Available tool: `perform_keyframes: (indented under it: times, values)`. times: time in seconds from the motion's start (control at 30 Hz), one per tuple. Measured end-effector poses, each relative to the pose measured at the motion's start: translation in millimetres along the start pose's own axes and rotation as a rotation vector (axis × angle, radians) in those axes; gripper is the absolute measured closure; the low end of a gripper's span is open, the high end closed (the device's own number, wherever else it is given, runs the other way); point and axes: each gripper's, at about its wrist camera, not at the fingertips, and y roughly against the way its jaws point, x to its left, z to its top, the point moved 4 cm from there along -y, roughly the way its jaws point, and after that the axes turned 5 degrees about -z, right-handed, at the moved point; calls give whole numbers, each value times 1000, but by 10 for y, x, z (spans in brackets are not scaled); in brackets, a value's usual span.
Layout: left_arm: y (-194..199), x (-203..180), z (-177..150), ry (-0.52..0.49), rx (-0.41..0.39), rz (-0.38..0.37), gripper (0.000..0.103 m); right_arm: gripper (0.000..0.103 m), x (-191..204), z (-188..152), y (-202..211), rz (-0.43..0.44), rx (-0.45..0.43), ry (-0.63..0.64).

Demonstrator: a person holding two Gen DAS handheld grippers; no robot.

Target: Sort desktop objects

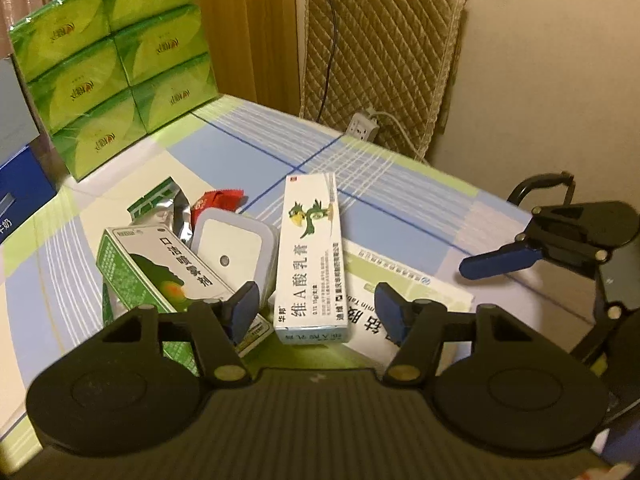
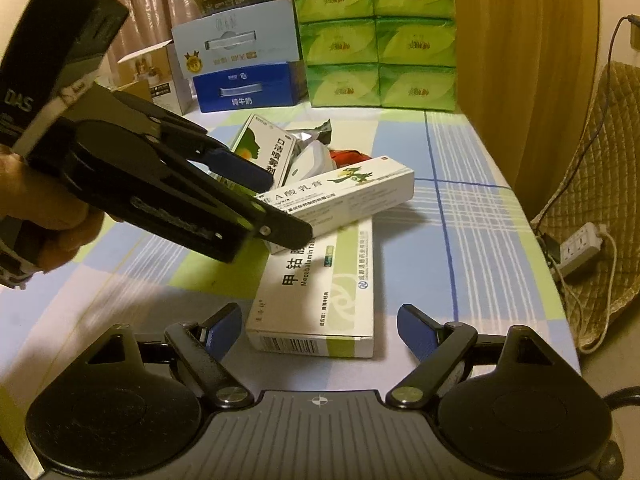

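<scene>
Blue-padded left gripper (image 1: 316, 312) and right gripper (image 2: 320, 330) both agape, bare checked tablecloth (image 2: 480, 240) rightward to its edge.

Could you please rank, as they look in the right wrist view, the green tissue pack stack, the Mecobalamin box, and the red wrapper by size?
1. green tissue pack stack, though it stands farthest away
2. Mecobalamin box, nearest the camera, so its margin over smaller things is unsure
3. red wrapper, partly hidden
</scene>
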Motion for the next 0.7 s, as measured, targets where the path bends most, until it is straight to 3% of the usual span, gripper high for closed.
perform_keyframes:
  times: [0.13, 0.33, 0.43, 0.7]
  values:
    - [-54, -12, -34, -3, 18, 4, 69, 20, 30, 0, -55, 6, 4, 8]
    - [69, -38, -87, 0, 18, 13, 70, 21, 76, 14, -160, -6, 13, 18]
    - [216, -47, -169, 4, 20, 28, 70, 32, 96, 1, -180, -31, 32, 28]
    - [759, -121, -691, 87, 38, 92, 70, 33, 97, -136, 25, -53, 66, 35]
